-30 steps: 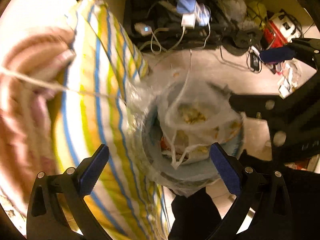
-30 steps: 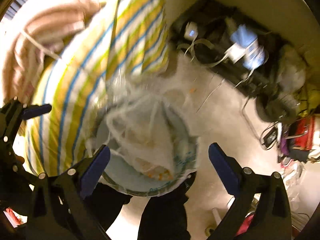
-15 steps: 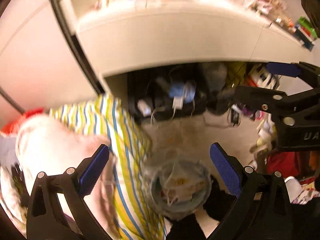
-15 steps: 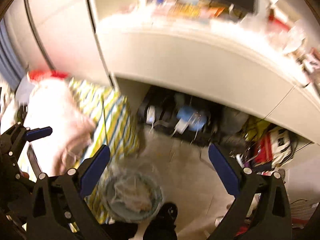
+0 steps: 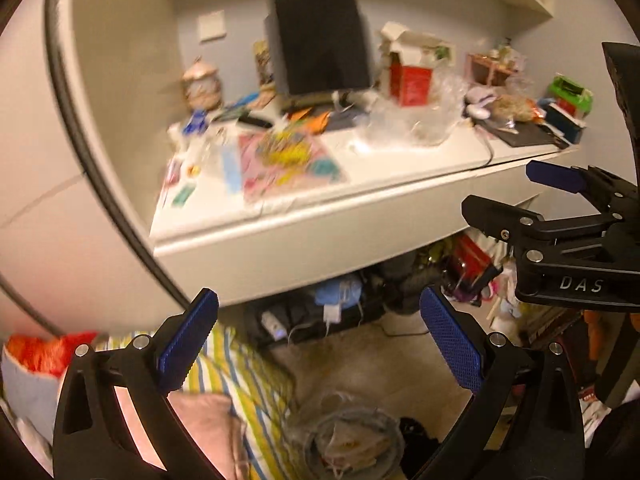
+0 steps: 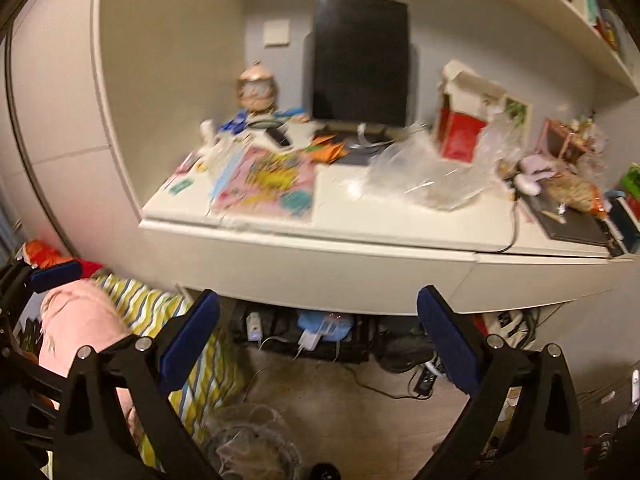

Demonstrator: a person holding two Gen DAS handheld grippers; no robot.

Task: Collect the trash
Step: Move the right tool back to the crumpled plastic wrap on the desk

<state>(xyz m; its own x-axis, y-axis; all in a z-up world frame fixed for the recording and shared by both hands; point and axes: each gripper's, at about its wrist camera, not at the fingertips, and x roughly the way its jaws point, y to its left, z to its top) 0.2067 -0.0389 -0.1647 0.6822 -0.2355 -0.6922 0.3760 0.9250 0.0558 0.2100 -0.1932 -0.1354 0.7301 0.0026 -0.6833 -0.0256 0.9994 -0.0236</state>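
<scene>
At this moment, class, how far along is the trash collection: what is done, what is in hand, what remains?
Done: the bin on the floor already holds crumpled waste in its liner. In hand: nothing; the left gripper and right gripper are both open and empty, facing the desk. Left: the clear plastic bag and scattered papers on the desk.

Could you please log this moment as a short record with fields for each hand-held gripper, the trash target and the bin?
left hand-held gripper: open, empty, raised before the desk
right hand-held gripper: open, empty
likely trash: crumpled clear plastic bag on the white desk
bin: round bag-lined trash bin on the floor below
beside bin: yellow-striped bedding
</scene>
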